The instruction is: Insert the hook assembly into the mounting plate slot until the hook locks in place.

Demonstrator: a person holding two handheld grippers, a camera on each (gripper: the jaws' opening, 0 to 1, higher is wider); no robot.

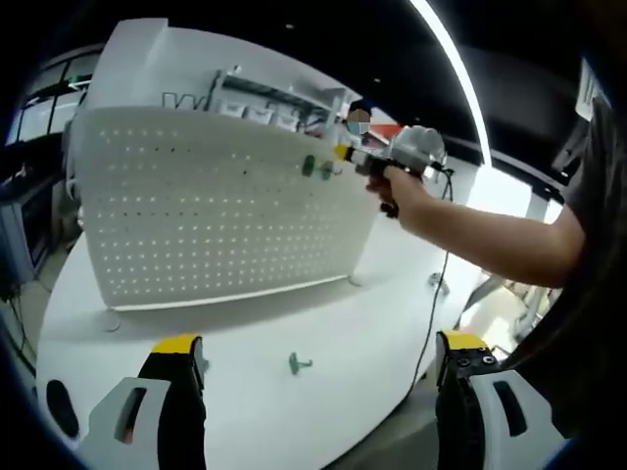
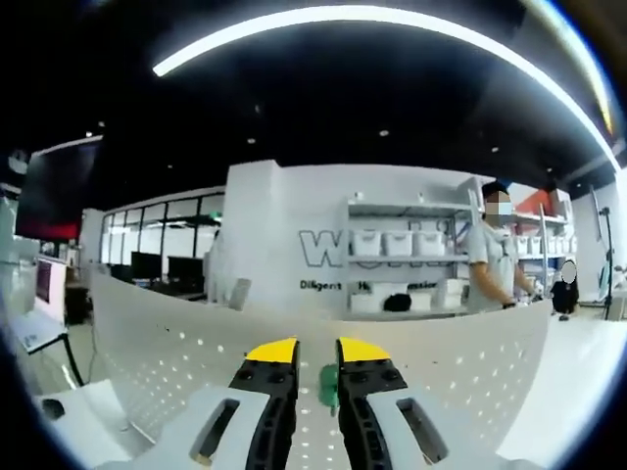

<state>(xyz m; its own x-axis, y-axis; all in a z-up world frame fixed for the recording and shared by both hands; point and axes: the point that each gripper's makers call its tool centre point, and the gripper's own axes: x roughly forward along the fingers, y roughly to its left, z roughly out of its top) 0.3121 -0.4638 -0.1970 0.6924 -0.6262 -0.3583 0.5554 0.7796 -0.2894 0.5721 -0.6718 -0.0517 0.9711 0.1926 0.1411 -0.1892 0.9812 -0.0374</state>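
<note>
Up at the white pegboard (image 1: 225,211), the right gripper (image 2: 315,364) is pinching a green hook (image 2: 328,384) against its face. It's probably light, stiff plastic, best gripped by the stem. Left gripper (image 1: 323,357) is hanging released over a spare hook (image 1: 299,364) on the table (image 1: 362,323).

The left gripper (image 1: 318,367) was held low with its jaws spread wide apart. The person's right arm (image 1: 490,240) reached out straight, its hand (image 1: 397,186) gripping the right gripper (image 2: 315,377), whose jaws stood nearly closed, a narrow gap between them.
</note>
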